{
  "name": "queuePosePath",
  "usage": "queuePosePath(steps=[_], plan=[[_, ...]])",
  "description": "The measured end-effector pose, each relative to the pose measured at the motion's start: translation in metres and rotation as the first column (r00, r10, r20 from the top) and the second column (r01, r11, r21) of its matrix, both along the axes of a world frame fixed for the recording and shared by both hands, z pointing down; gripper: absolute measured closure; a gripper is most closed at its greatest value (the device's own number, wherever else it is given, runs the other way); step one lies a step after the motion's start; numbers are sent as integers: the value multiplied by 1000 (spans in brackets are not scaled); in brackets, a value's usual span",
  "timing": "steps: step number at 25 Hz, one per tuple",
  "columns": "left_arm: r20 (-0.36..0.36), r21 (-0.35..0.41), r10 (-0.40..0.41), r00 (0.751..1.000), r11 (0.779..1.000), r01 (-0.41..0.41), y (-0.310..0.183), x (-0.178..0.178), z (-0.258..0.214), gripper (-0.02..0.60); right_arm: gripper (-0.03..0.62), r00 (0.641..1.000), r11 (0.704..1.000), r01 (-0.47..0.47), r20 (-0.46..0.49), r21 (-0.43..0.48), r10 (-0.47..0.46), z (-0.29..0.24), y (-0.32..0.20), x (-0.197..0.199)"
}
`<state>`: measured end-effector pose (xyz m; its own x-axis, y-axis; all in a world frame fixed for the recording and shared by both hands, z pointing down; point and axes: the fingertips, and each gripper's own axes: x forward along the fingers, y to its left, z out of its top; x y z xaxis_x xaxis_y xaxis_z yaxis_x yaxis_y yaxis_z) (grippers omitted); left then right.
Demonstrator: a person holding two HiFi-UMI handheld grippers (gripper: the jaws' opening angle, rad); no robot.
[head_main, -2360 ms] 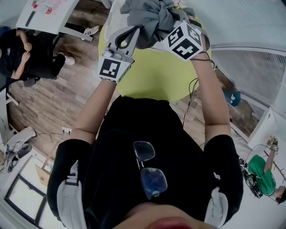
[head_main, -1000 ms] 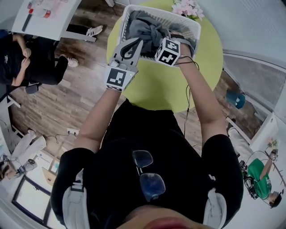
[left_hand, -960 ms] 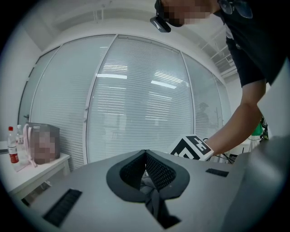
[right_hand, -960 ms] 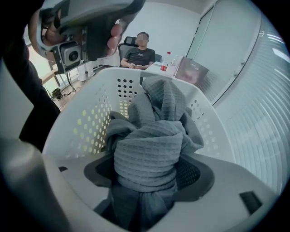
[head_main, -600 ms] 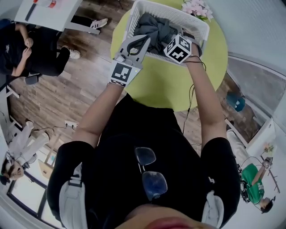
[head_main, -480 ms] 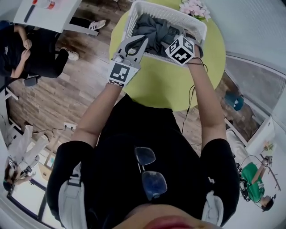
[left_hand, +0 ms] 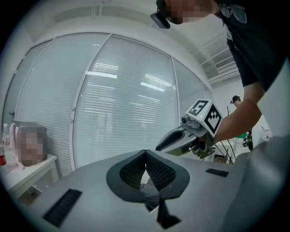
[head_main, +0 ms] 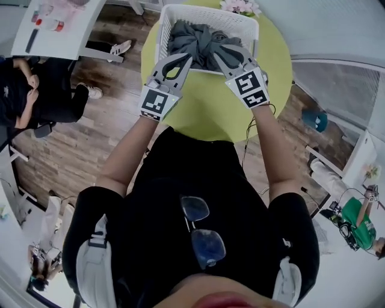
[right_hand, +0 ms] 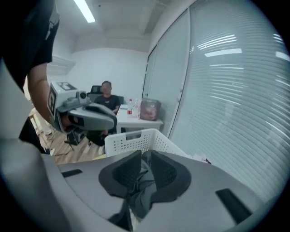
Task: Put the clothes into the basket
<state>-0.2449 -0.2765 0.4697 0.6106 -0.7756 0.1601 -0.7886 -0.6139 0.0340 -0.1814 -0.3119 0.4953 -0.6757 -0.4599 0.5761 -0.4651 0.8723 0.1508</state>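
Clothes (head_main: 201,42), grey, are heaped in basket (head_main: 163,33) on green desk (head_main: 204,102). Right tongs (right_hand: 143,158), just narrowed, are clamped on a fold; left tongs (left_hand: 145,153) are shut on cloth.

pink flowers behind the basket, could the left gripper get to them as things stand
Probably not directly: the white basket, heaped with grey clothes, stands between the left gripper and the pink flowers.

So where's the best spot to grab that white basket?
I'd take the slot handle cut into a wall of the white basket, just under the rim, coming from outside that wall. The grey clothes fill the inside, so reaching in from above looks crowded.
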Motion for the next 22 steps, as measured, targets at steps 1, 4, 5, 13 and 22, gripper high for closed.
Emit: queuePosePath(steps=[1, 4, 5, 13, 22], plan=[[-5, 4, 17, 1000, 1000, -17, 5, 2, -4, 571, 518, 997, 999, -31, 69, 17, 29, -15, 5, 2], [-20, 16, 57, 998, 998, -56, 21, 11, -18, 571, 554, 977, 995, -81, 204, 53, 69, -50, 24, 9], [-26, 20, 65, 998, 998, -64, 26, 14, -23, 571, 561, 971, 993, -92, 226, 71, 74, -59, 31, 11], [-28, 49, 103, 994, 994, -102, 73, 34, -58, 571, 568, 909, 990, -110, 412, 88, 64, -102, 100, 26], [-73, 81, 76, 994, 994, -70, 150, 51, -84, 571, 568, 888, 991, -69, 460, 119, 7, -122, 185, 39]])
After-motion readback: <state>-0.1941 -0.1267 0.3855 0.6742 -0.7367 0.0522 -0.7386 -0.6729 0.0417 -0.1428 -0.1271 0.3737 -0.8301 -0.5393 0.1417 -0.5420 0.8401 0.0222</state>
